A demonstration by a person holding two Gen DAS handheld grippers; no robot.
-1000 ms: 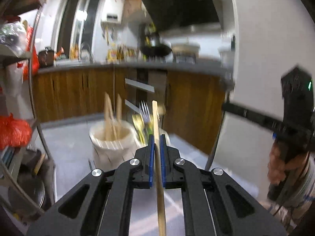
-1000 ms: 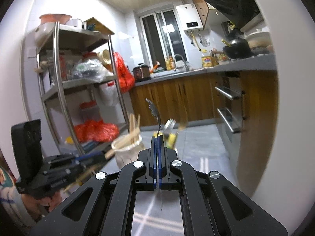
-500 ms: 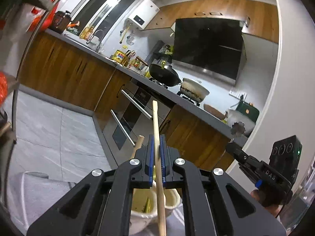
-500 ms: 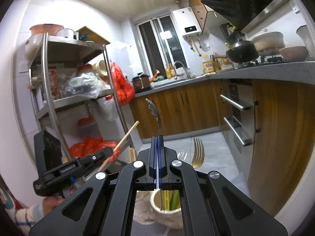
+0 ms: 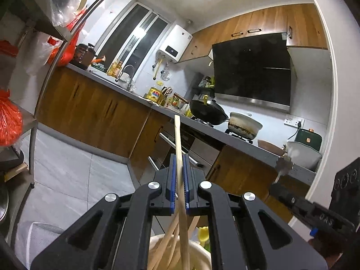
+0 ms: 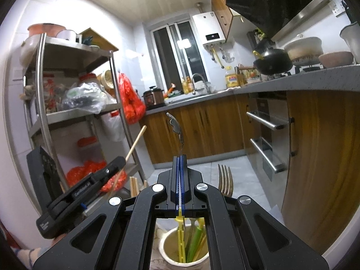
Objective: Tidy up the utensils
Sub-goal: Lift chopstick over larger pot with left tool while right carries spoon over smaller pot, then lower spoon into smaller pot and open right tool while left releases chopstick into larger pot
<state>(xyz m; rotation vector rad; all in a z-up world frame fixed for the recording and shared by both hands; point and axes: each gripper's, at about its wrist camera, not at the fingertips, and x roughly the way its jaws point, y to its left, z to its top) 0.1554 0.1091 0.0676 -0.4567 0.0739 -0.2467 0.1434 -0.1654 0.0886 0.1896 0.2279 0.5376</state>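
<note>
**Both utensils poised over their holders**

The left gripper (image 5: 178,184) clamps a wooden chopstick (image 5: 177,144) above the cream holder (image 5: 202,256); the right gripper (image 6: 180,180) pinches a thin metal utensil (image 6: 176,127) over a white cup (image 6: 166,247). Each should descend vertically, releasing only once inside. The kitchen has a grey tiled floor (image 5: 67,168) and wooden cabinets (image 6: 213,126).

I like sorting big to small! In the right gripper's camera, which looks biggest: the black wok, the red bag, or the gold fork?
1. red bag
2. black wok
3. gold fork

The bag and wok look close in size, and the fork sits much nearer the camera, so this only ranks how they look.
</note>
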